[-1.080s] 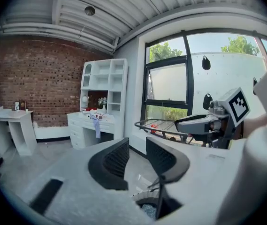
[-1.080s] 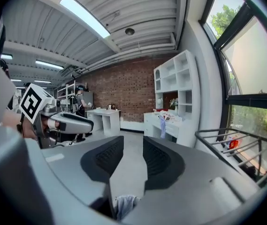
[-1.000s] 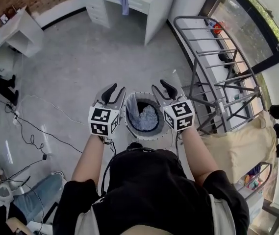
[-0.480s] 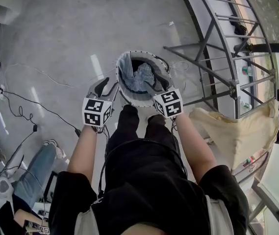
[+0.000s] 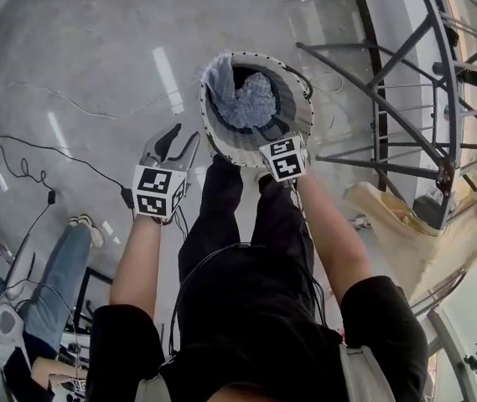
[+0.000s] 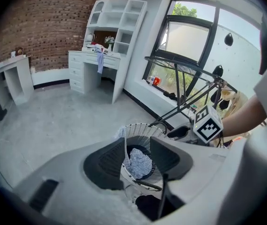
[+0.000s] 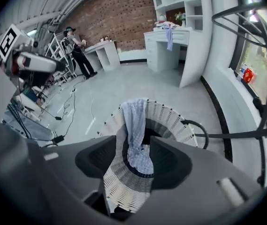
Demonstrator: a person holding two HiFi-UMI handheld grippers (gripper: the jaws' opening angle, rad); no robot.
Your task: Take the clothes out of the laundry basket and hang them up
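On the floor: the laundry basket (image 5: 213,132) stands upright just ahead of the person's feet. The metal drying rack (image 5: 406,82) is off to its right.
Clothes: a pale blue checked cloth (image 5: 251,103) lies bunched inside the basket, with one end draped up over the far rim. Whether more lies under it cannot be told.
Right hand-held gripper (image 5: 265,132): it hangs over the basket's near rim with its jaws opening wide. Nothing is pressed between them, and the cloth lines up with the gap but sits beyond the pads.
Left hand-held gripper (image 5: 179,141): it is held outside the basket's left wall, near the rim but apart from it. Its jaws are partly spread and empty.
Step in hand: this looks like the reach-in for a first grasp of the cloth, with nothing lifted yet.
Doing it well: lower the right jaws past the rim without catching the woven wall. Straddle a thick fold of the bunched middle, not the thin draped end, and close fully before lifting. Lift straight up so the draped end slides off the rim and does not tip the basket. The left hand-held gripper could steady the rim or take a second corner.
Arm pose: both forearms stretch forward and down. The right arm reaches further, nearly straight, with its marker cube facing up. The left arm stops short, angled slightly outward.
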